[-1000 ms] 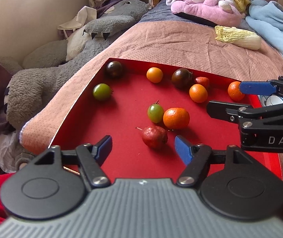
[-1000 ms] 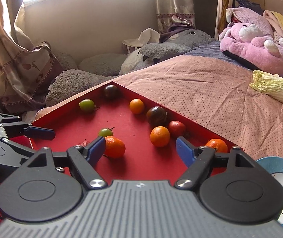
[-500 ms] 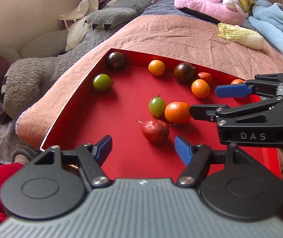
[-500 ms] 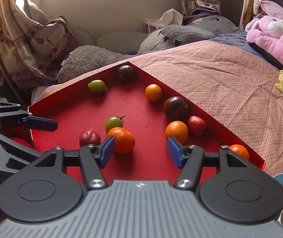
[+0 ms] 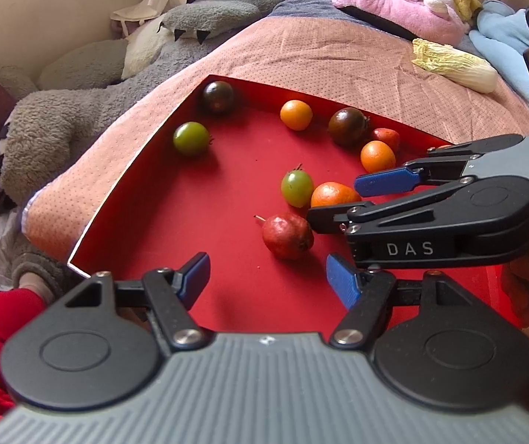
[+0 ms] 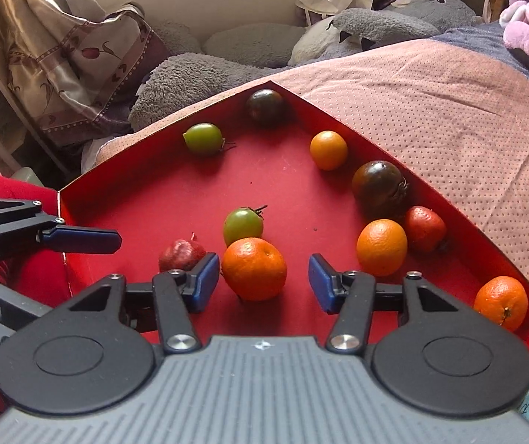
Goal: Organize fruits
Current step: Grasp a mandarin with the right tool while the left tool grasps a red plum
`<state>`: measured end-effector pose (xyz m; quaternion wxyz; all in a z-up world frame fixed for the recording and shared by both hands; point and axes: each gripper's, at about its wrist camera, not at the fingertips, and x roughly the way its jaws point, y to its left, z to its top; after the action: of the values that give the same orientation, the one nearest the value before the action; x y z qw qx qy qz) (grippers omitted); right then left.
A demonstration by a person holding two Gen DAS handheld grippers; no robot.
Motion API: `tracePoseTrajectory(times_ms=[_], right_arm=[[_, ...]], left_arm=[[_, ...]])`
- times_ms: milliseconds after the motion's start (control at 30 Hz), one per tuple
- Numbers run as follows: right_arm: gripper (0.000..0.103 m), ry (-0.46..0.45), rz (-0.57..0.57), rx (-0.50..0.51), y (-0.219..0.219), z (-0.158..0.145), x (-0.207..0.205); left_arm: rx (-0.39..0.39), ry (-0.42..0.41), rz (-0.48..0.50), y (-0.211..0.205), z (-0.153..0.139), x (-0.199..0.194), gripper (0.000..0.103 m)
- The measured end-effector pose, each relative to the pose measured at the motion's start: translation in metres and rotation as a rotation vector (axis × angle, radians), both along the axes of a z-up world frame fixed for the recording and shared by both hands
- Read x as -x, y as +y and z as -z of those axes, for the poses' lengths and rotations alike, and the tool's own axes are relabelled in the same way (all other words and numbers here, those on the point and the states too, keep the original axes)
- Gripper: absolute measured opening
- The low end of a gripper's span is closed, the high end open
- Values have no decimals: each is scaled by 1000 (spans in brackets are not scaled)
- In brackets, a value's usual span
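A red tray (image 5: 175, 222) on the bed holds several fruits. My right gripper (image 6: 260, 277) straddles a mandarin (image 6: 254, 268) in the tray's middle. Its jaws are closing: the left pad (image 6: 203, 277) sits at the peel, and the right pad (image 6: 318, 281) stands off with a gap. A green tomato (image 6: 243, 224) touches the mandarin's far side. A wrinkled red fruit (image 5: 287, 236) lies just left of it. My left gripper (image 5: 267, 270) hovers open over the tray's near edge, empty, with the red fruit just beyond its fingertips.
Two dark tomatoes (image 6: 379, 185) (image 6: 266, 105), a second green tomato (image 6: 203, 137), several more oranges (image 6: 381, 246) and a red fruit (image 6: 424, 227) line the tray's walls. Grey plush toys (image 5: 79, 111) lie left of the bed. A cabbage (image 5: 453, 64) lies beyond the tray.
My right gripper came forward and down over the mandarin, and its jaws narrowed around it. The left gripper has hardly moved. The fruits lie where they were.
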<state>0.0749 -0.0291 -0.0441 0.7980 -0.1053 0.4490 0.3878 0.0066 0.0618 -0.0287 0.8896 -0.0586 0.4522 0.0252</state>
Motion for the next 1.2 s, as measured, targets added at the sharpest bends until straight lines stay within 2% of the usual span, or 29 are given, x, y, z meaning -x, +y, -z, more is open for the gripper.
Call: tracePoseTrajectory(times_ms=[33,200,467,633,667,733,800,833,900,1200], right_arm=[[44,13,1,-9,0,2,-1],[44,2,36,-13,-8,2,1],[44,4,184,-36,-51,3,8],[44,-9,215,-34,-63,5,20],[44,-22,214,-24,-63,4,24],[44,-47,208,-7,-62,3,30],[44,-65,213,3,-63,2,34],[44,-70,218,5,-64,2,36],[44,-72,237,-1,-67,0,37],[44,-89,271,-17,-77,-12,49]], left_arm=[[10,-1,-2,1,0,0,72],[3,5,1,-1,2,-3,72],[10,24,10,-5,10,-15,72],[4,15,15,-7,11,-18,71],[3,13,11,-7,11,-18,69],[-1,8,8,-7,11,-19,54],[6,6,13,-8,10,-19,48],[5,5,16,-10,10,-19,41],[12,5,24,-12,10,-21,38],[19,-4,22,-19,9,-28,37]])
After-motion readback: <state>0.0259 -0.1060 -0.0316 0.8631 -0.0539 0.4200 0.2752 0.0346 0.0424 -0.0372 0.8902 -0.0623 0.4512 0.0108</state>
